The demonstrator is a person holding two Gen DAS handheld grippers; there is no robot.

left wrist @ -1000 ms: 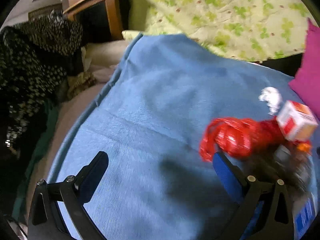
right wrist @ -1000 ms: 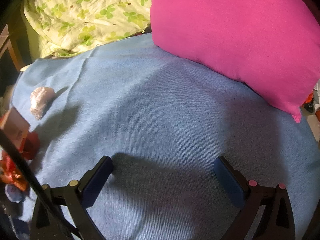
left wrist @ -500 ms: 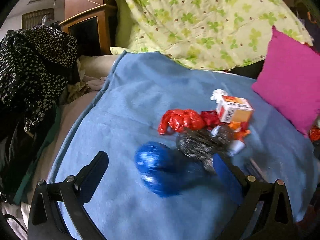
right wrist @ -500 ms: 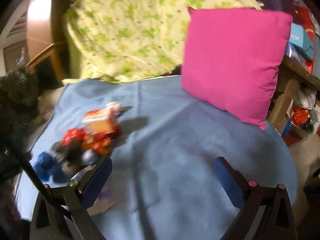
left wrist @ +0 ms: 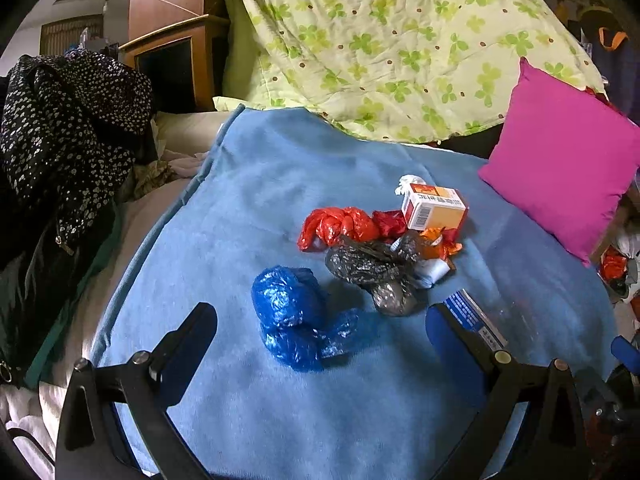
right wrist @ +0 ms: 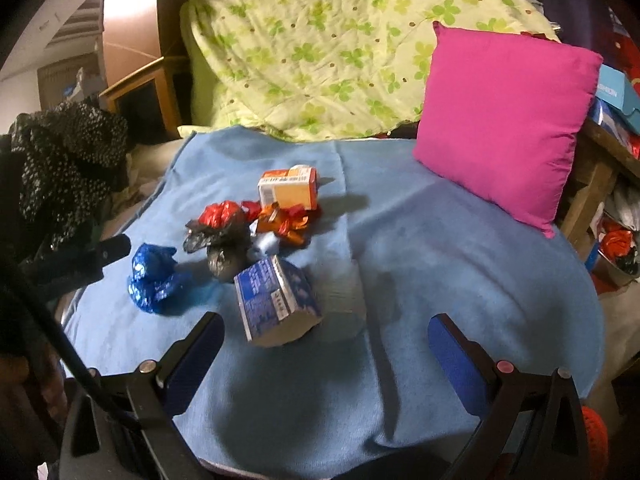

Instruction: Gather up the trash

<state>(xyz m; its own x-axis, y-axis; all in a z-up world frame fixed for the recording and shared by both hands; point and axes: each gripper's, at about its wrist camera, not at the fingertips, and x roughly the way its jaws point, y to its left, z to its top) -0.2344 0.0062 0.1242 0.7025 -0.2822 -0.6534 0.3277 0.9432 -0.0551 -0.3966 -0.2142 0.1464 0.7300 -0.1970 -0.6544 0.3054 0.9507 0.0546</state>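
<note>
A heap of trash lies on a blue blanket [left wrist: 248, 200]: a crumpled blue bag [left wrist: 298, 318], a black bag [left wrist: 376, 266], a red bag [left wrist: 340, 226], an orange and white carton [left wrist: 434, 208], orange wrappers [left wrist: 438, 246] and a blue-labelled clear packet [right wrist: 276, 300]. My left gripper [left wrist: 320, 332] is open and empty, its fingers either side of the blue bag, just short of it. My right gripper [right wrist: 324, 344] is open and empty, held back from the packet. The heap also shows in the right wrist view [right wrist: 256, 232].
A pink cushion [right wrist: 508, 120] stands at the blanket's right. A green clover-print quilt [right wrist: 328, 48] is piled behind. Dark spotted clothing [left wrist: 68, 132] lies off the blanket's left edge. Cluttered wooden shelves [right wrist: 608, 160] stand at the right.
Both grippers have pulled back and up from the blanket, bringing the whole trash heap and the pink cushion into view. Both stay open.
</note>
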